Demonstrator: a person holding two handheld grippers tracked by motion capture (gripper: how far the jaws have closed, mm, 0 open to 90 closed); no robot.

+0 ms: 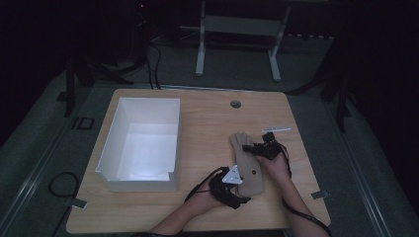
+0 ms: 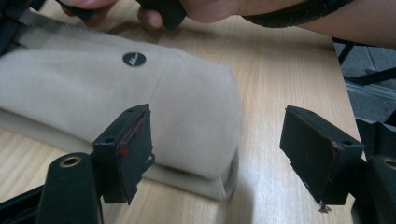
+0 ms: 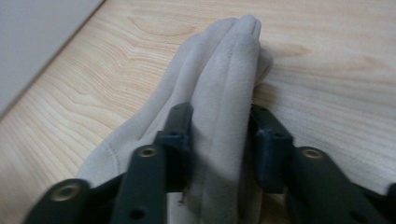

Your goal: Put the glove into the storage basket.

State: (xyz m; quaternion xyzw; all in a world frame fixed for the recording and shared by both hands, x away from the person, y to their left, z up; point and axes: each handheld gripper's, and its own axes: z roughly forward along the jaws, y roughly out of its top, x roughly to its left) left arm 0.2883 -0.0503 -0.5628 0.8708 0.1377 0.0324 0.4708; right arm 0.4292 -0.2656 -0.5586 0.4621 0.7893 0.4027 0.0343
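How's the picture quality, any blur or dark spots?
High view: dim, floor nearly black, the box lit brightest. Left gripper view: glove fairly sharp, the hand at the top soft. Right gripper view: near tongs blurred, glove fingertips clearer.

Beige fabric glove lying flat on my wooden table, right of centre, fingers pointing away from me, cuff toward me. Small round dark badge with a light tick on the back near the cuff. Soft suede-like cloth, fingers bunched together and pinched up into a ridge at the finger end.
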